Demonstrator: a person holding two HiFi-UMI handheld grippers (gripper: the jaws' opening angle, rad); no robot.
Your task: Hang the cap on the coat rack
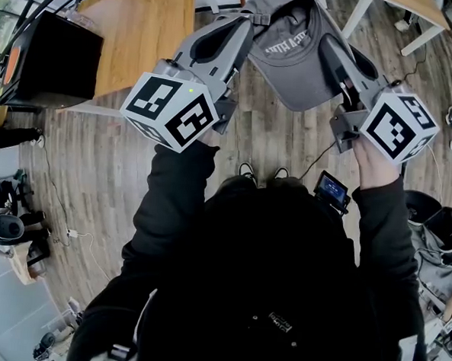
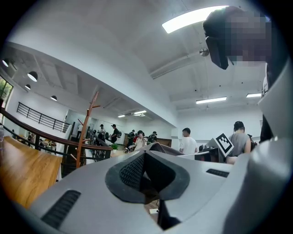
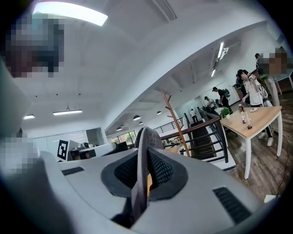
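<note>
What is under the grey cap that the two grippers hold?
Below the cap, held between the left gripper and right gripper, only wooden floor shows around it. The floor straight beneath is covered by the cap.

Gripper views level, sharing coat rack (image 2: pixel 84 130)

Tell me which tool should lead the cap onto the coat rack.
Right, probably. The right tool visibly clamps the cap, and the coat rack stands almost straight ahead in its view; from the left tool it stands far off to one side.
</note>
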